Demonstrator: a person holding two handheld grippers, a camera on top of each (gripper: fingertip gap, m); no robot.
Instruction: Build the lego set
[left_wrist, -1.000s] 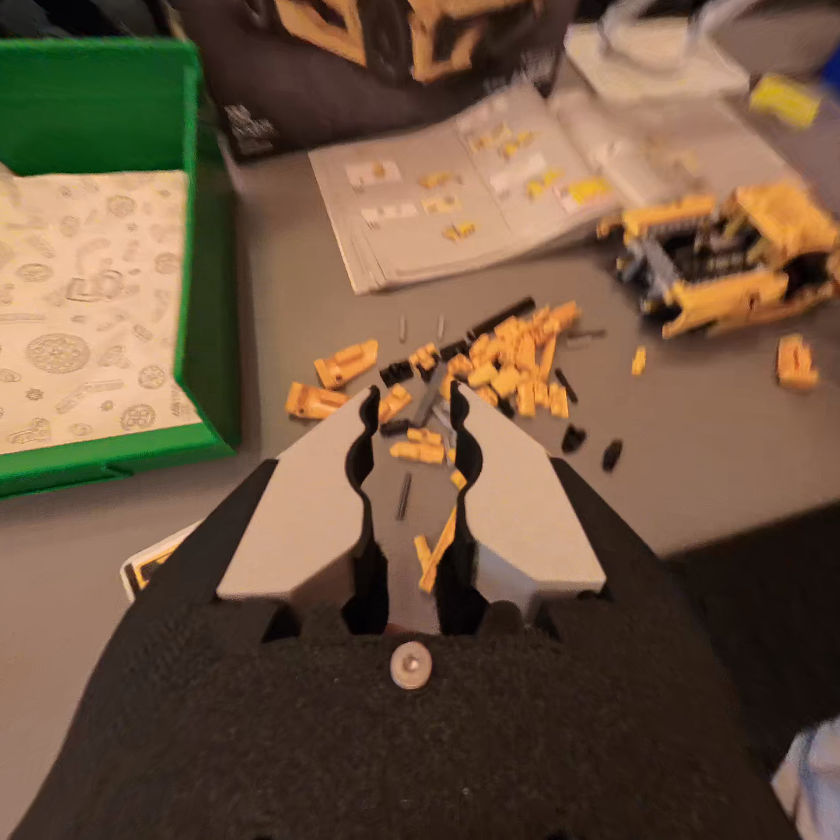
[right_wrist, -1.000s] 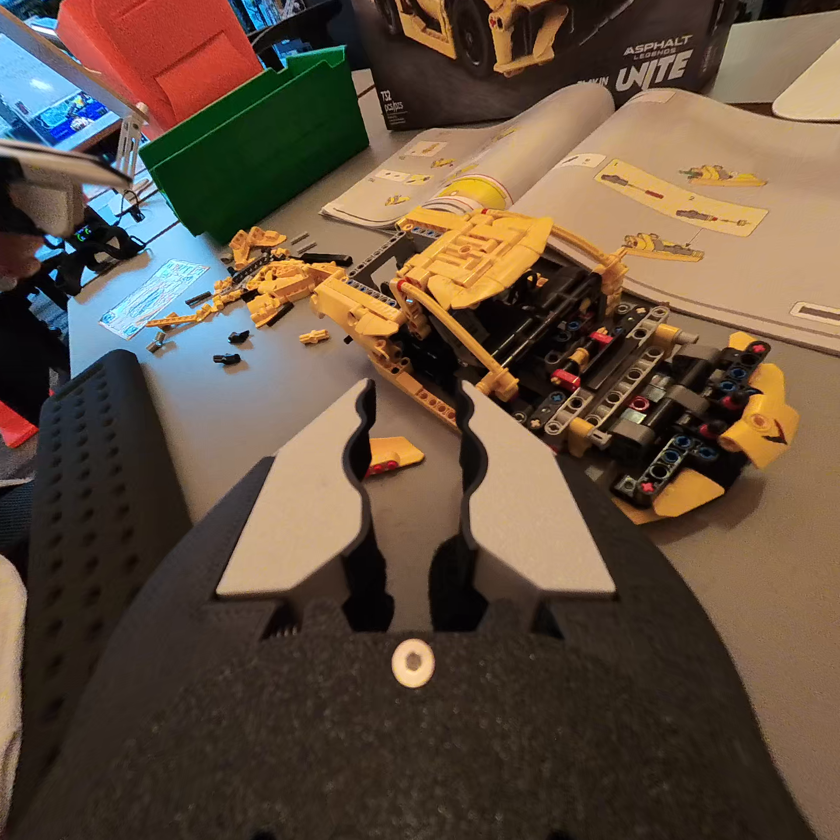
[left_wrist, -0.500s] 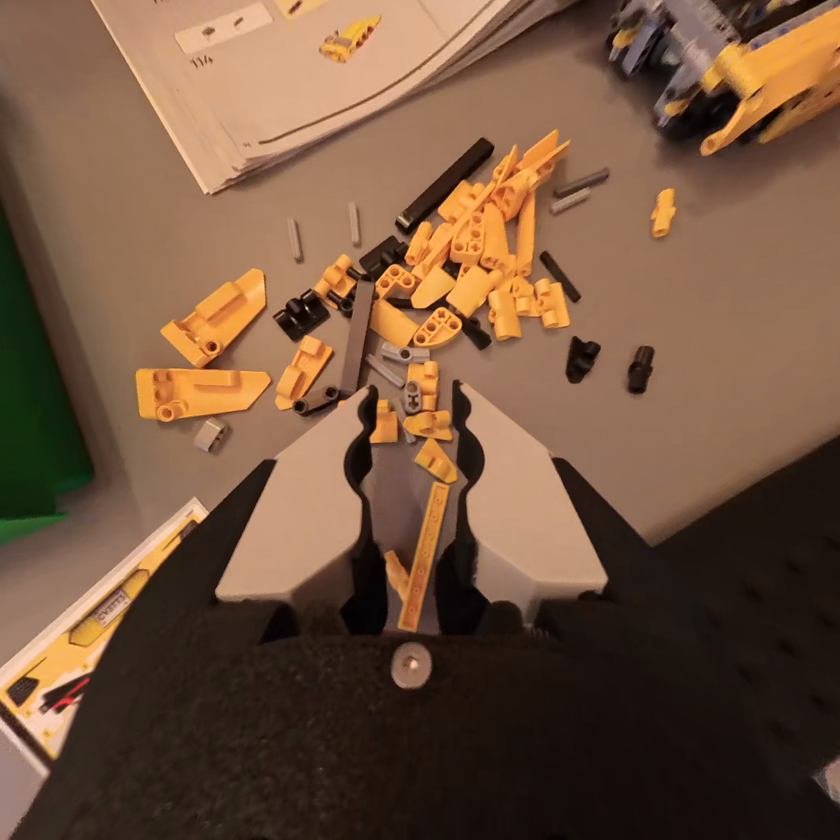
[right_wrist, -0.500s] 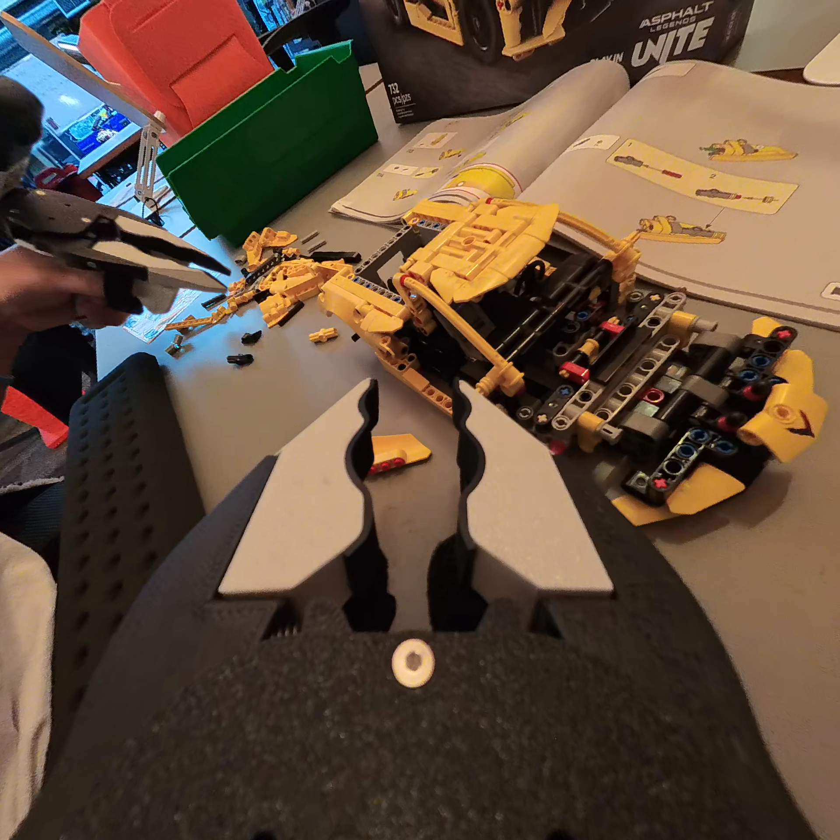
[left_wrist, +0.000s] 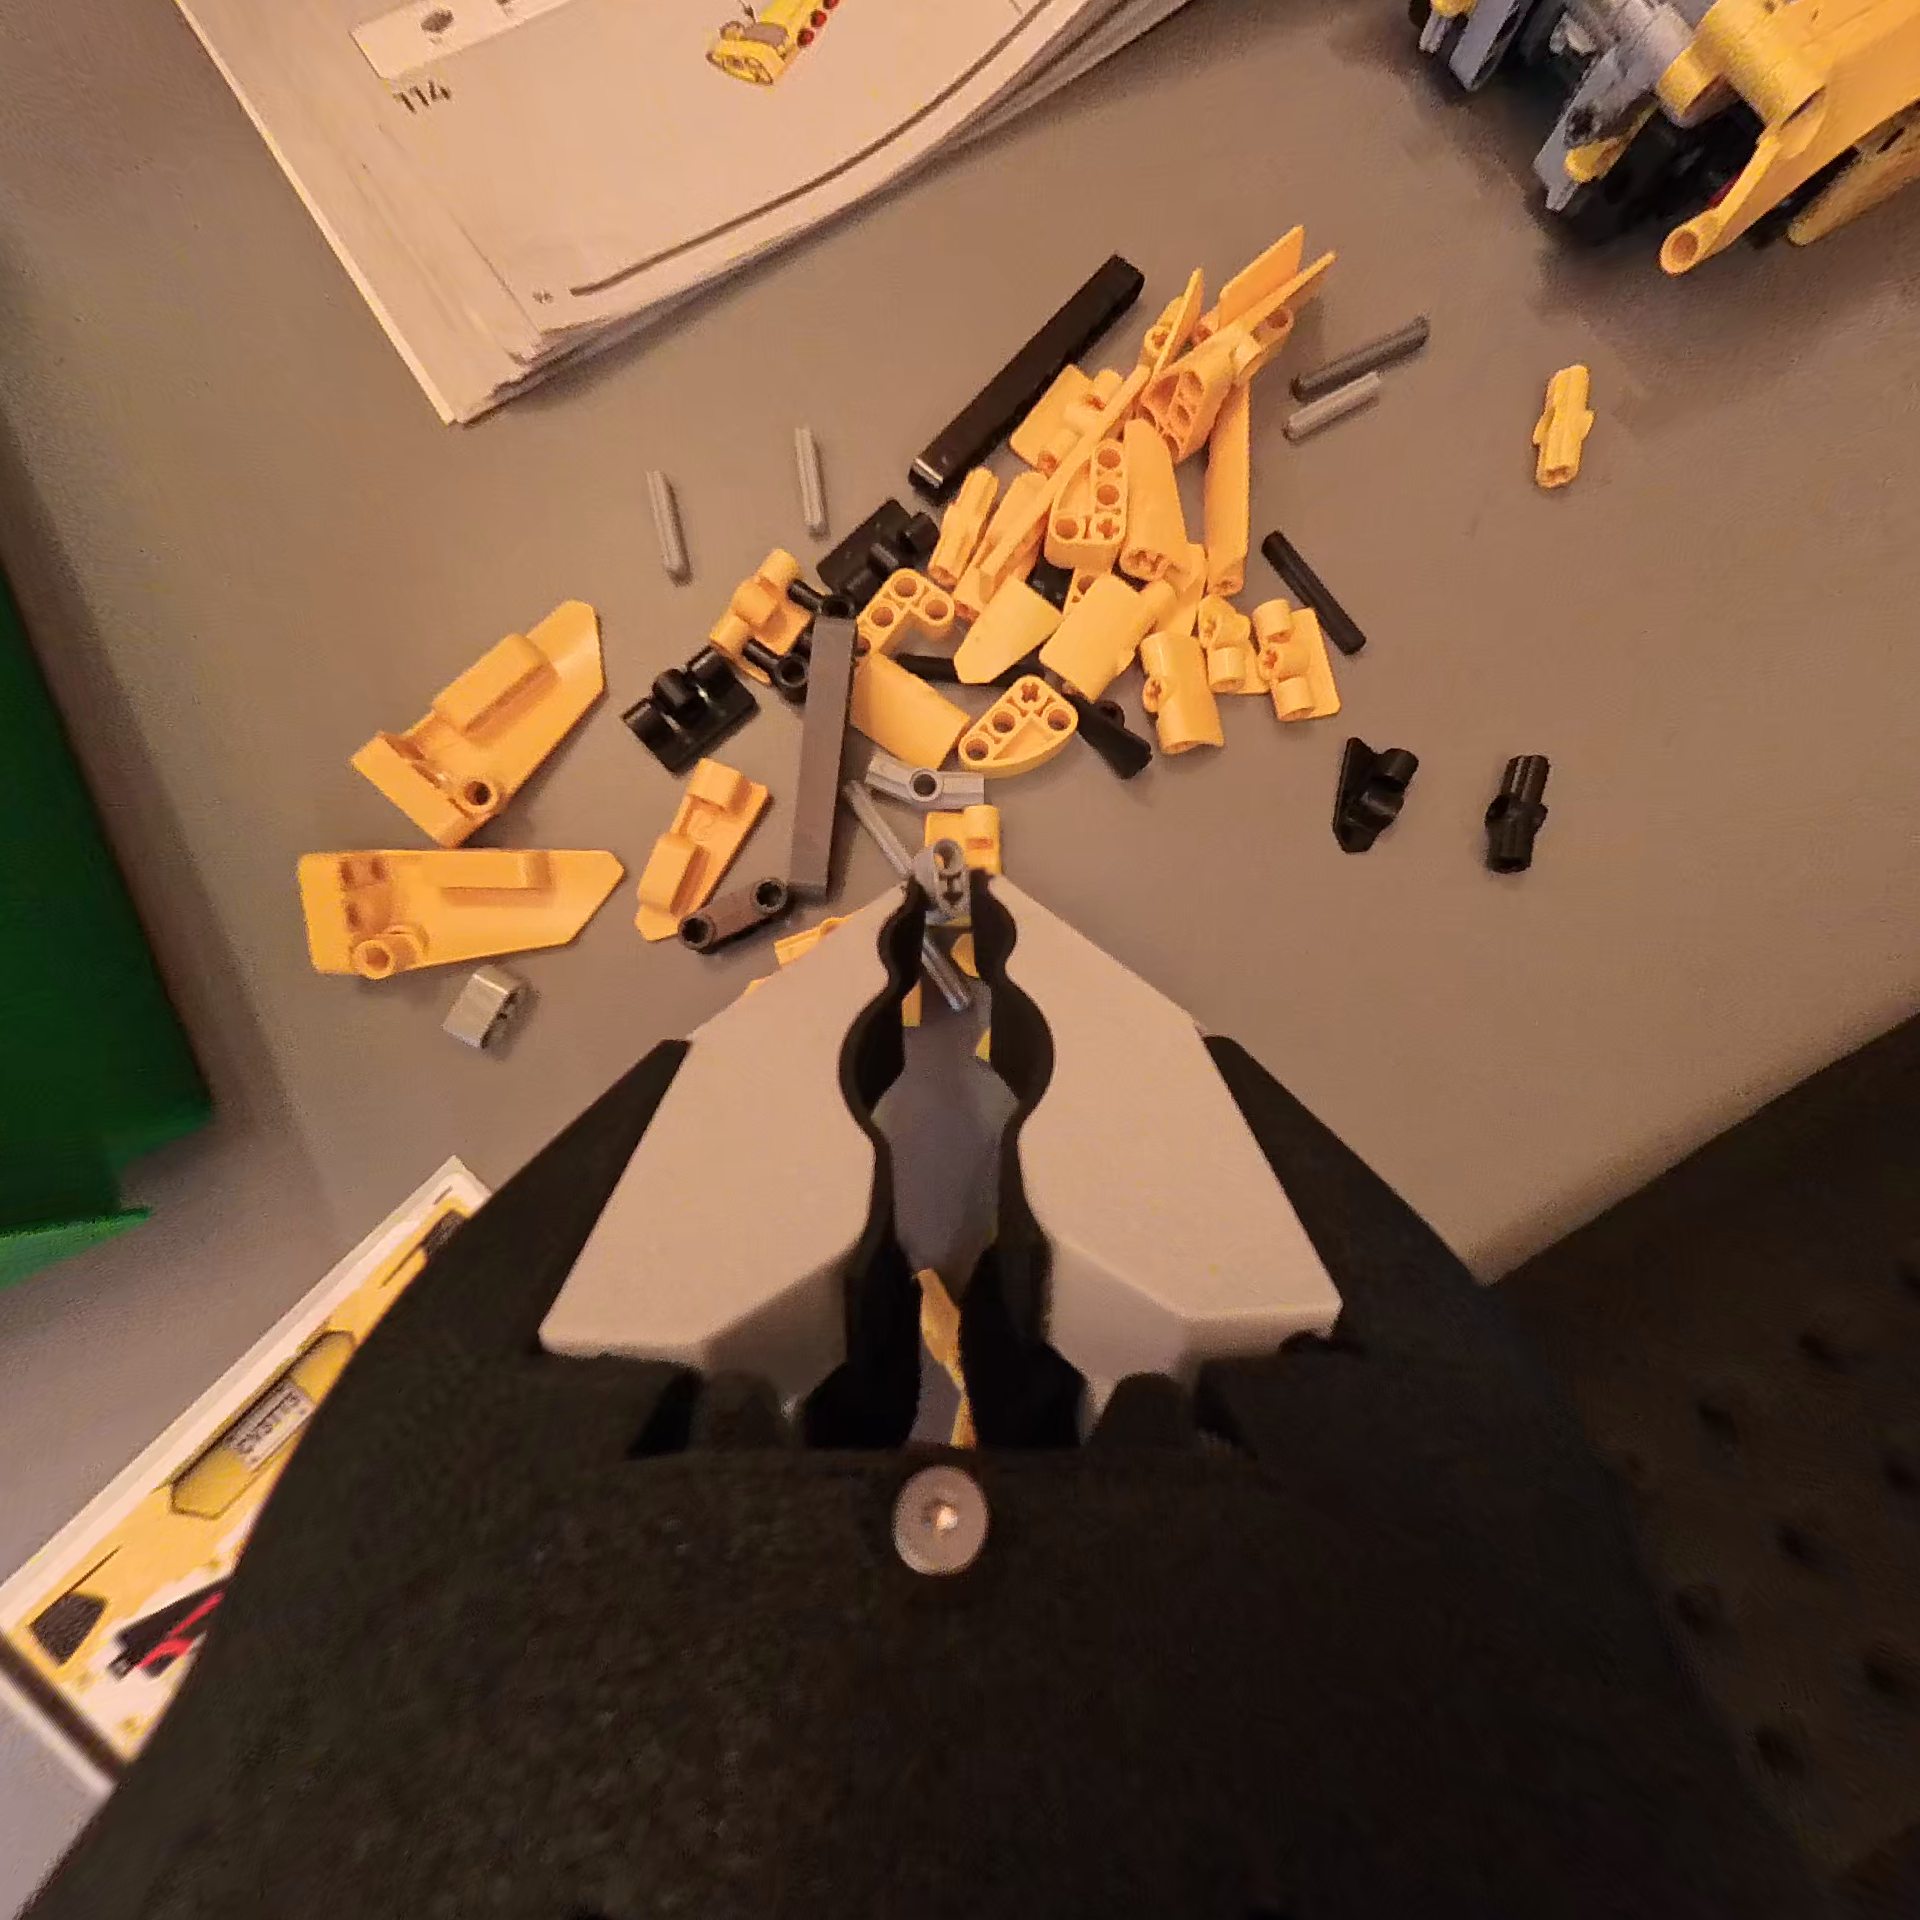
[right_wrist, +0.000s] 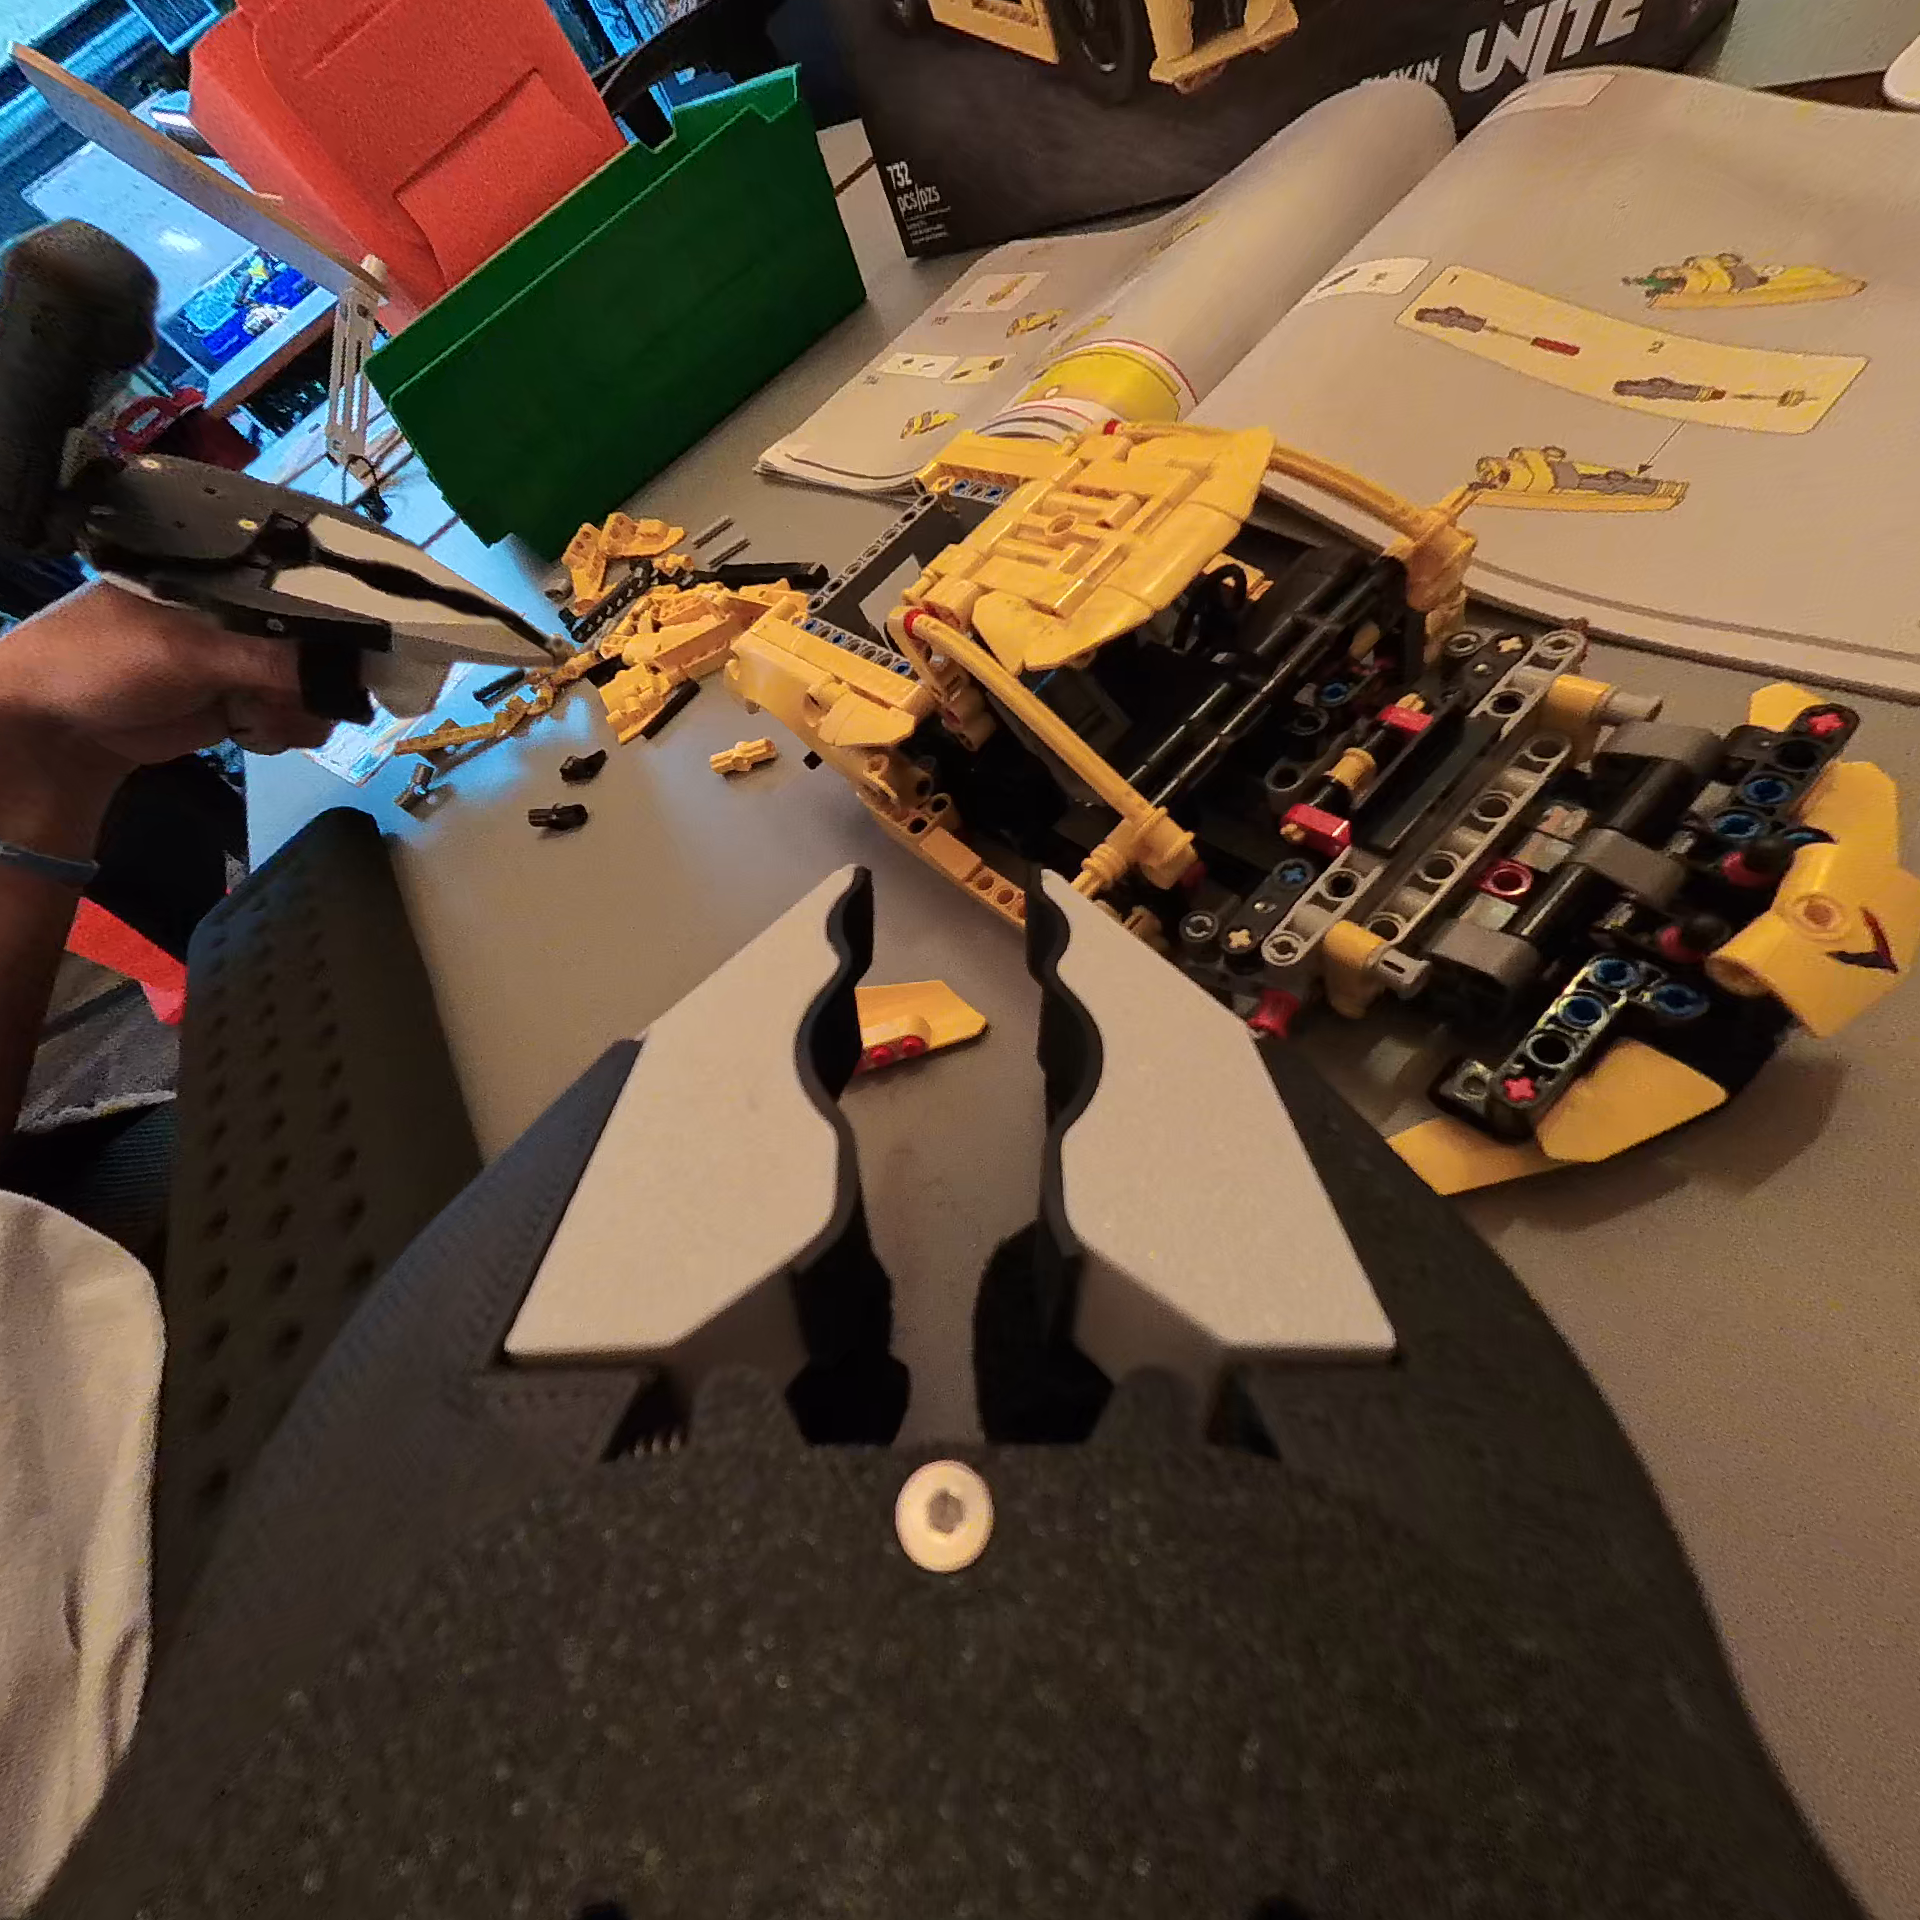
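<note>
The left gripper (left_wrist: 948, 902) is low over the pile of loose pieces (left_wrist: 1081, 582) on the grey surface (left_wrist: 1558, 1039), and its fingers (left_wrist: 790, 1122) are almost closed, with only a thin gap at the tips. Between the tips sits a small grey connector (left_wrist: 948, 883); the tips seem to pinch it, and a thin grey pin (left_wrist: 948, 982) lies in the gap behind. The pile spreads from 10 to 1 o'clock of the tips, and the open instruction book (left_wrist: 665, 156) is at 11 o'clock. The right gripper (right_wrist: 948, 914) hovers over the surface with its fingers (right_wrist: 717, 1143) clearly apart and nothing between them. The half-built yellow car (right_wrist: 1247, 727) lies at 1 o'clock, just beside the right fingertip. A small yellow piece (right_wrist: 914, 1023) lies on the surface beside the left finger.
</note>
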